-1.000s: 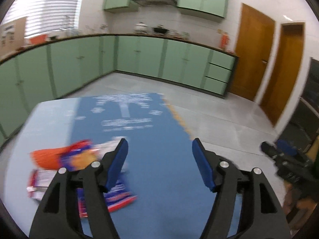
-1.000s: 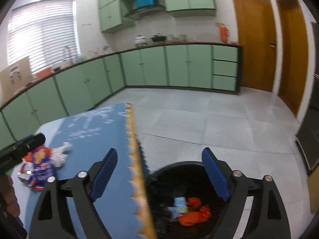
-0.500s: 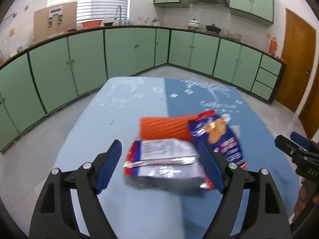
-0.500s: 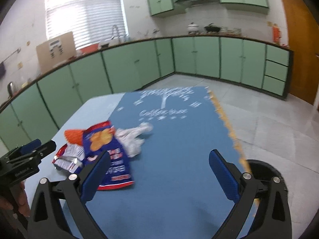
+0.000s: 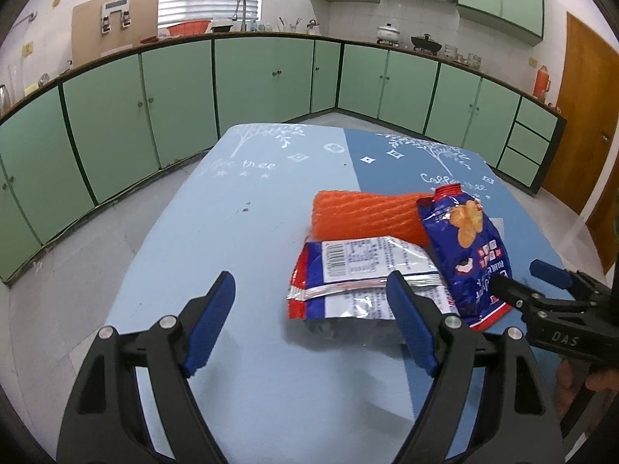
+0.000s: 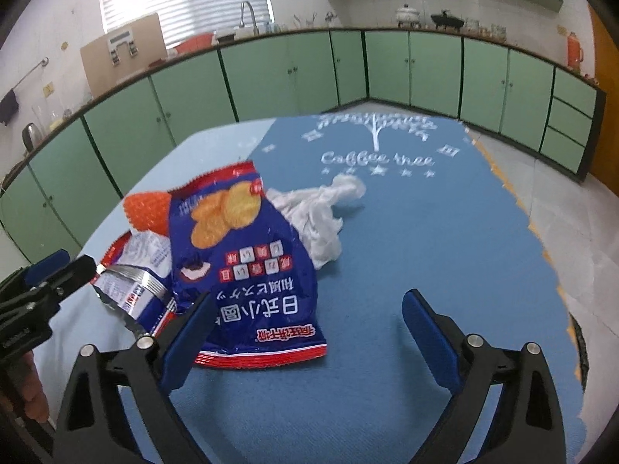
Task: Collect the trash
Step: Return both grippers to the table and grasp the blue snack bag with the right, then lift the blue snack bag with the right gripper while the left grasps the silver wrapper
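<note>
A pile of trash lies on the blue tablecloth. It holds a blue snack bag, a silver and red wrapper, an orange foam net and a crumpled white tissue. The blue bag also shows in the left wrist view. My left gripper is open and empty, just short of the silver wrapper, with its right finger over the wrapper's edge. My right gripper is open and empty, close over the near edge of the blue bag. Each gripper shows at the edge of the other's view.
Green kitchen cabinets run around the room behind the table. A wooden door stands at the right. The table's right edge drops to a tiled floor. A dark rim shows low at the right beside the table.
Both grippers have swung left from the black bin and floor toward the trash pile and have come closer to it. Both stay open and empty.
</note>
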{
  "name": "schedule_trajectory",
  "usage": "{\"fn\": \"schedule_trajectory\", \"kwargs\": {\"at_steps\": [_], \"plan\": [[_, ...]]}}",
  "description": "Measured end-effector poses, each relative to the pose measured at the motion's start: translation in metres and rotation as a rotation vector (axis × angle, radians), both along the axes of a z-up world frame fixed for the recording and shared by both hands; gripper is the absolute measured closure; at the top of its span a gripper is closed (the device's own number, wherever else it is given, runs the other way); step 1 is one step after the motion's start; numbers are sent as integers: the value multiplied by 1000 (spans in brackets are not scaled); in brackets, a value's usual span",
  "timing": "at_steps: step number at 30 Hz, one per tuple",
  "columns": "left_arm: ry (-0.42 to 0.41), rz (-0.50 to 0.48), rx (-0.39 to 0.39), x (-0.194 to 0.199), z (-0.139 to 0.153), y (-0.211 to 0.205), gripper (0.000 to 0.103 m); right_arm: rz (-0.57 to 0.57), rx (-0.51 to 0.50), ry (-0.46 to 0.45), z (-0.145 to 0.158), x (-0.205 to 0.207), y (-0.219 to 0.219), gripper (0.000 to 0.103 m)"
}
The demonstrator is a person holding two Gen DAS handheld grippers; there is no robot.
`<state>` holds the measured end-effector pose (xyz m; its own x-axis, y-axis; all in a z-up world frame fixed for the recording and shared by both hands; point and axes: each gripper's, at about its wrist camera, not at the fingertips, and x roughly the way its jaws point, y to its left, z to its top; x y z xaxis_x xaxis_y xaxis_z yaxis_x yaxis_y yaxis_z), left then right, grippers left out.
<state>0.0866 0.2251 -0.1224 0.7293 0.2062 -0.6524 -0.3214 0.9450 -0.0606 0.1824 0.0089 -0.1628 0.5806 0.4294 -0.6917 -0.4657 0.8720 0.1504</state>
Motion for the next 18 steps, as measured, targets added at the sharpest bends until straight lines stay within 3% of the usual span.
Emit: {"fn": "schedule_trajectory", "kwargs": {"at_steps": [5,7,9,14,18], "plan": [[8,7,-9,1,-5,5,24,41,-17,46,-8,2,9,27],[12,8,-13,0,-7,4,23,51,-25,44,-8,1,11,38],[19,9,-19,1,-10,5,23,66,-28,45,-8,-1,12,56],[34,10,-40,2,-16,5,21,72,-29,46,-8,-1,13,83],[52,0,-62,7,-20,4,19,87,-28,38,-7,-3,14,88]]}}
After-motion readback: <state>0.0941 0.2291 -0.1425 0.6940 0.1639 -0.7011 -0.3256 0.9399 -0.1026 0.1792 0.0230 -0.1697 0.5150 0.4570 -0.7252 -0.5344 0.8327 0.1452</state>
